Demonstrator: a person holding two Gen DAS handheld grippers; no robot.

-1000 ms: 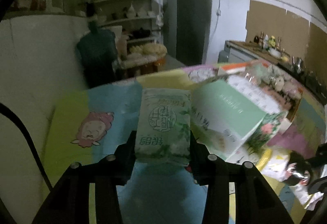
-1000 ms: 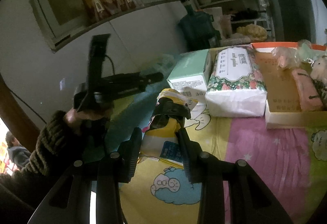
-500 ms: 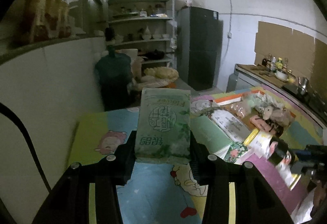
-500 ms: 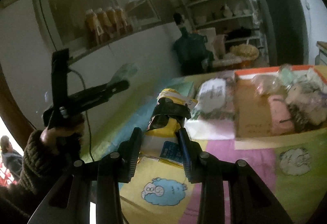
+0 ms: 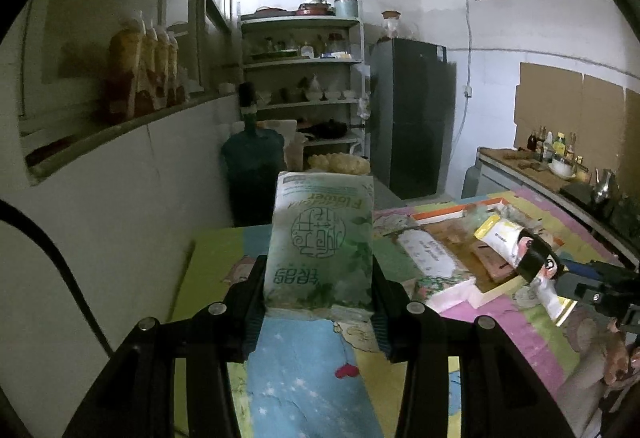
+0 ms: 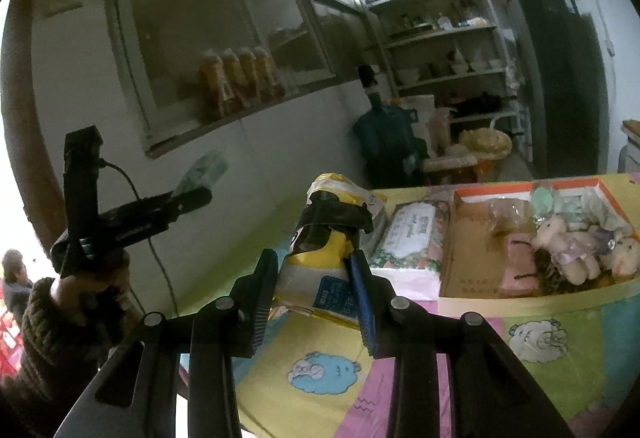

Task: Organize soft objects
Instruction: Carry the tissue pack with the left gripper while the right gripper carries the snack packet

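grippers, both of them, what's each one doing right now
Left gripper: closed on the green tissue pack, held off the table.
Right gripper: closed on the yellow pouch, also lifted.

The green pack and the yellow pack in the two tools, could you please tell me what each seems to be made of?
Green pack: likely thin matte plastic film over soft tissue; printed face, edges dented between the left tool's fingers.
Yellow pack: probably glossier plastic film, creased and crumpled in the right tool; contents not visible.
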